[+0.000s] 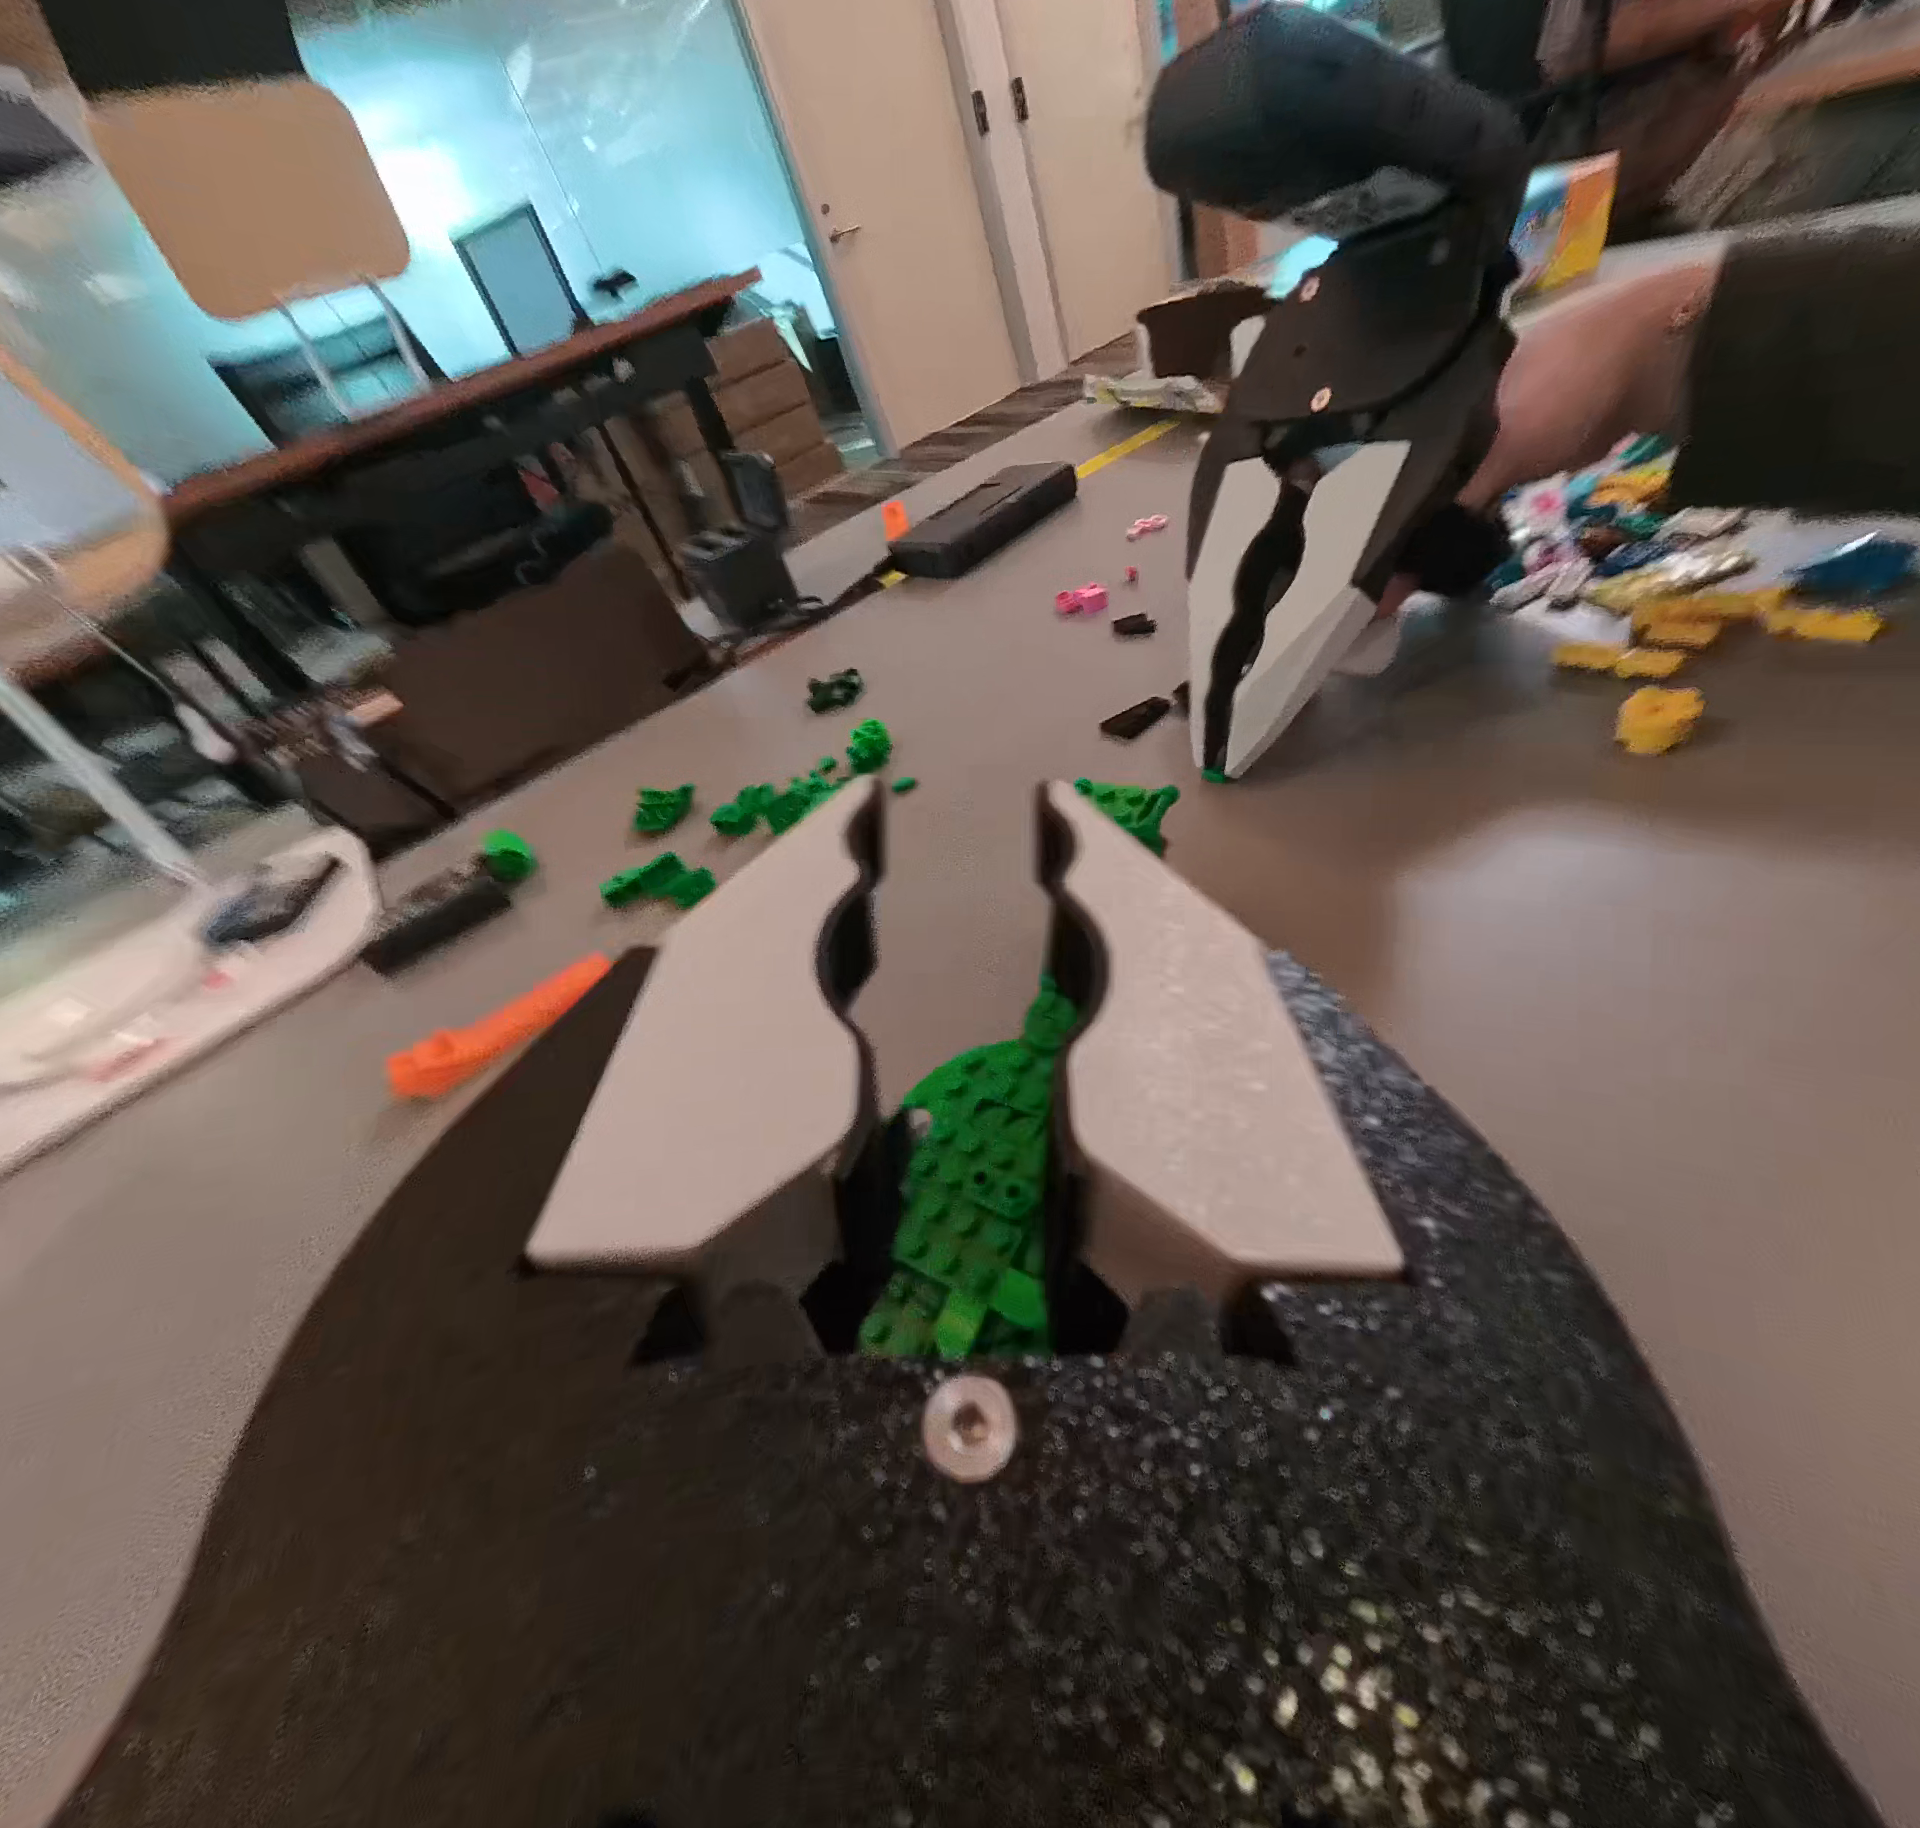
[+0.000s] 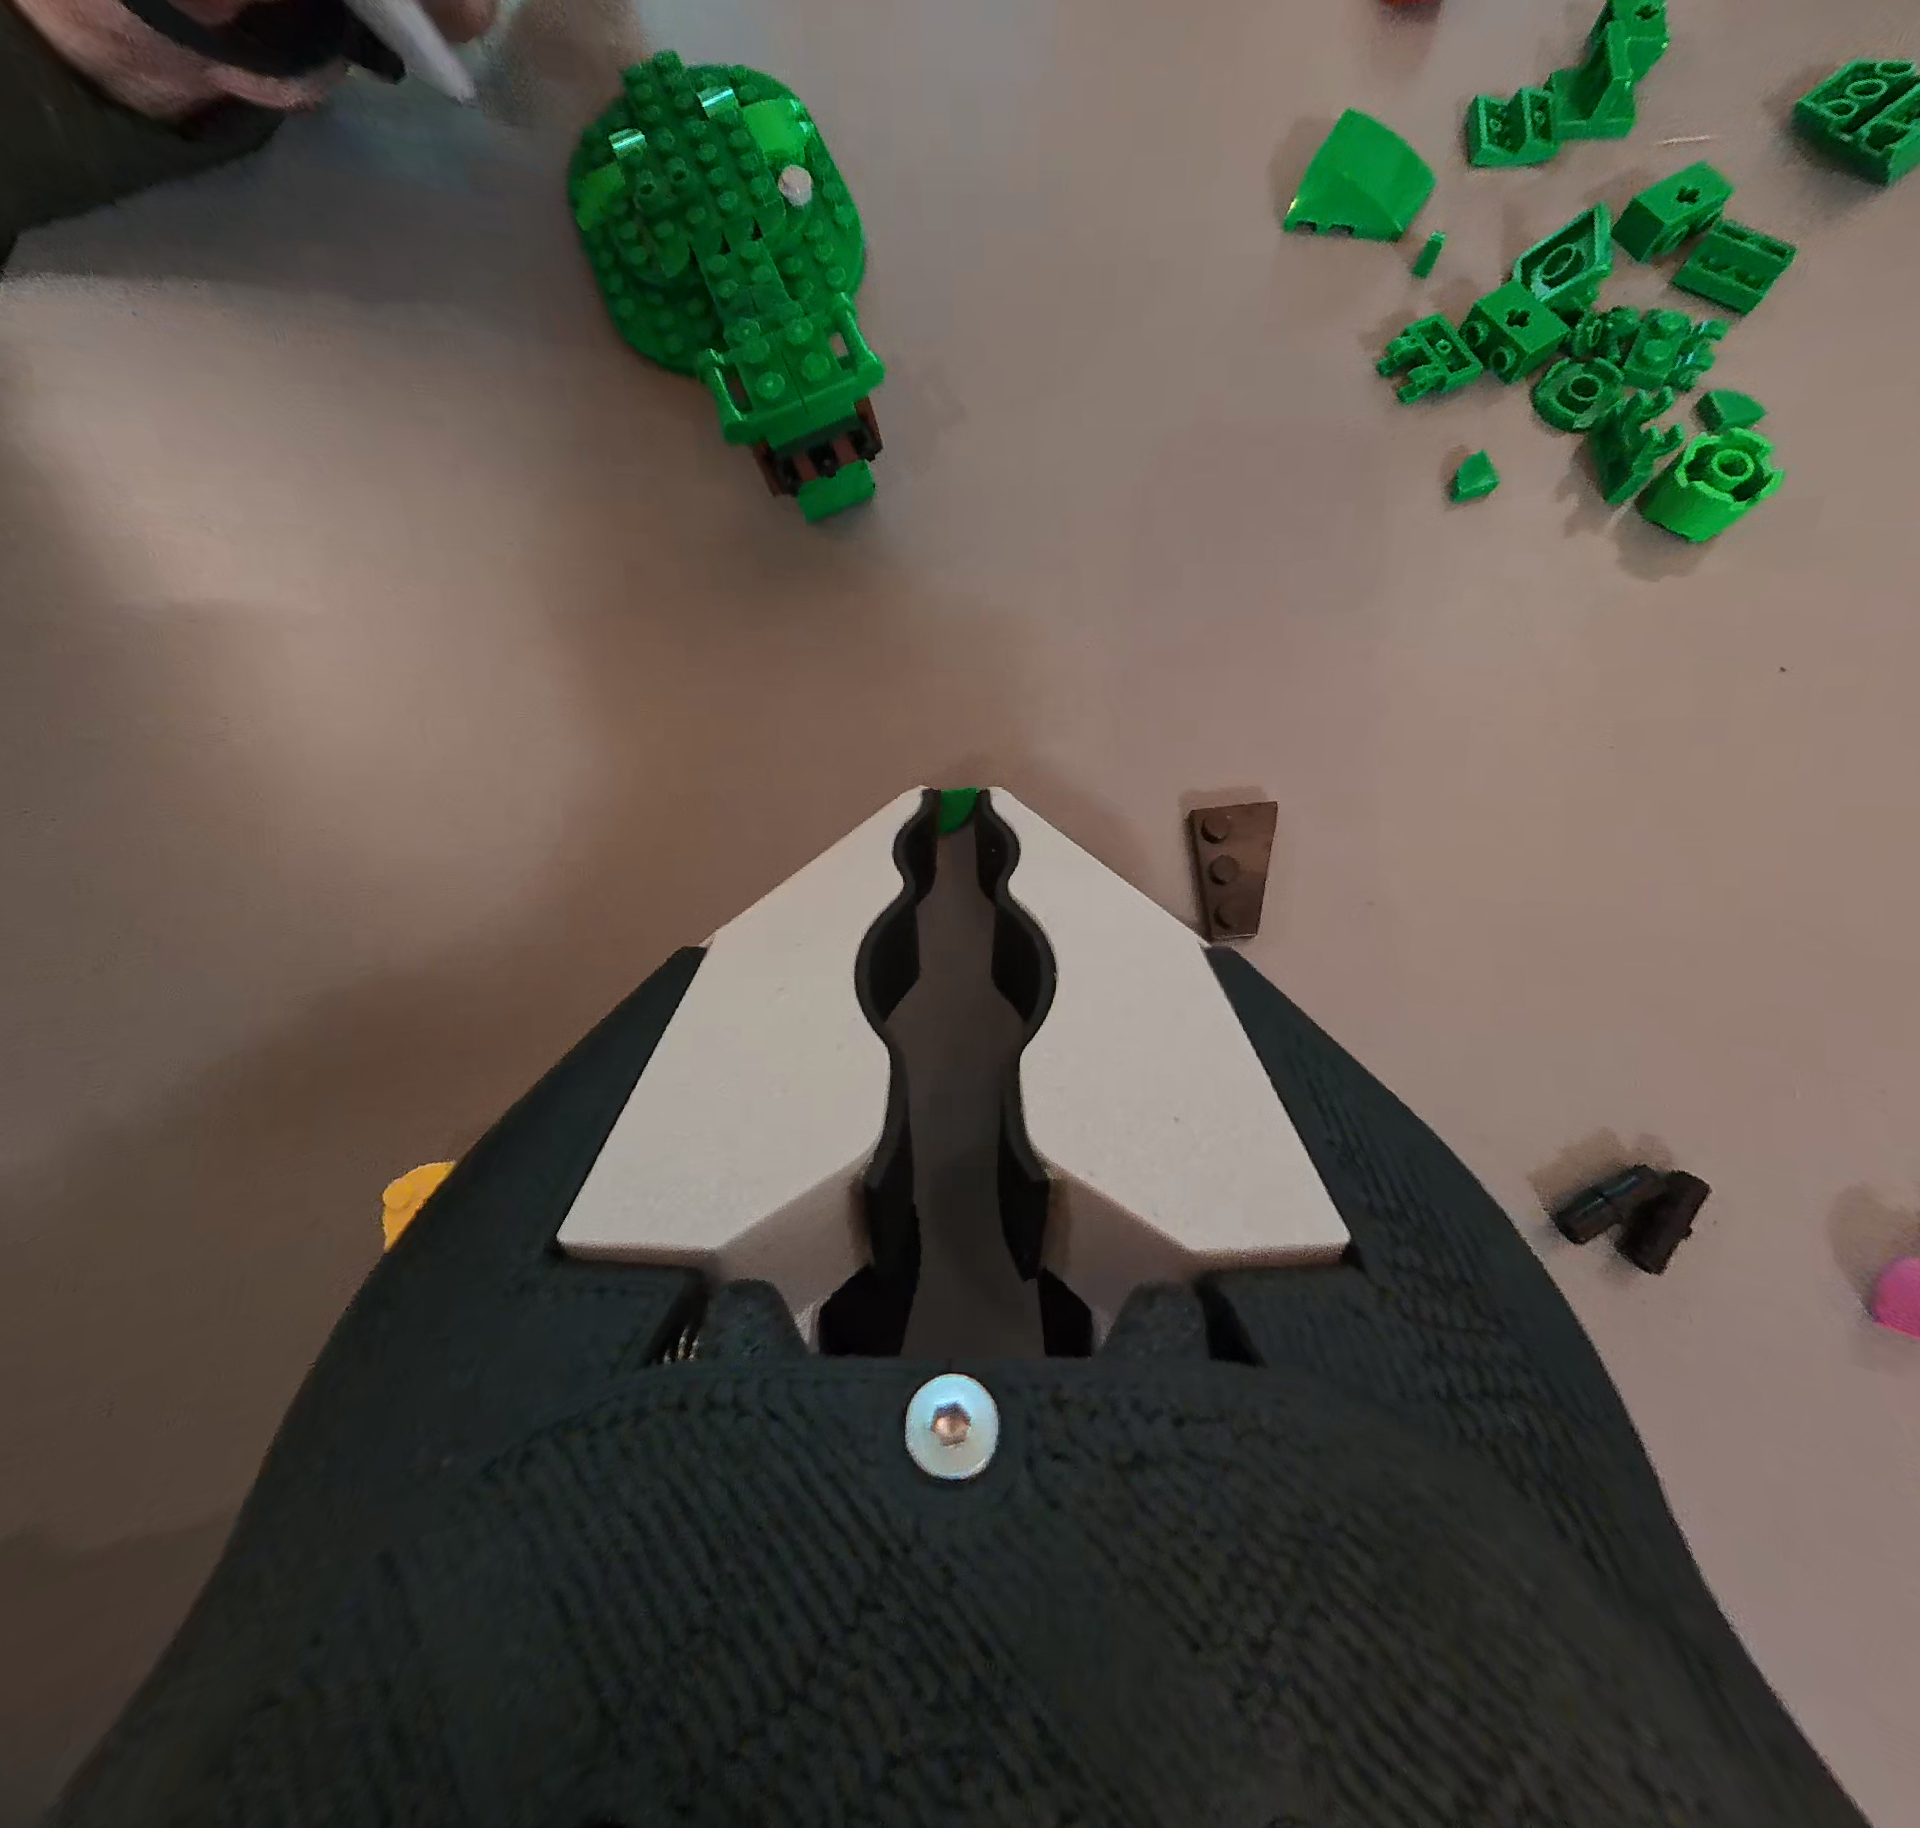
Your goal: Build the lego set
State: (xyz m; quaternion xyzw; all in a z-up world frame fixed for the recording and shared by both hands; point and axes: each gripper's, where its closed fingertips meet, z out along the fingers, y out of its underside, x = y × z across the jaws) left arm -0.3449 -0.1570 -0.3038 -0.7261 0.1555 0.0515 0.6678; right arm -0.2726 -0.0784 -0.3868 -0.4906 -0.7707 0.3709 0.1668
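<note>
A part-built green lego assembly (image 2: 717, 251) lies flat on the grey table. In the left wrist view the assembly (image 1: 977, 1186) shows below and between my left gripper's fingers. My left gripper (image 1: 961, 802) is open, empty and hovers over it. My right gripper (image 2: 956, 804) is shut on a small green piece (image 2: 956, 810) with its tips down at the table, nearer than the assembly. The right gripper also shows in the left wrist view (image 1: 1216, 765), pointing steeply down. One white finger (image 2: 426, 53) of the left gripper shows at the top left, held by a hand.
A heap of loose green pieces (image 2: 1610, 324) lies at the right. A brown wedge plate (image 2: 1231, 869) sits right beside the right gripper; black pieces (image 2: 1631, 1217) lie further right. An orange tool (image 1: 499, 1035) lies left. Yellow bricks (image 1: 1662, 718) and pink pieces (image 1: 1081, 599) lie farther off. Some 15 cm of space lies between my two pairs of fingers.
</note>
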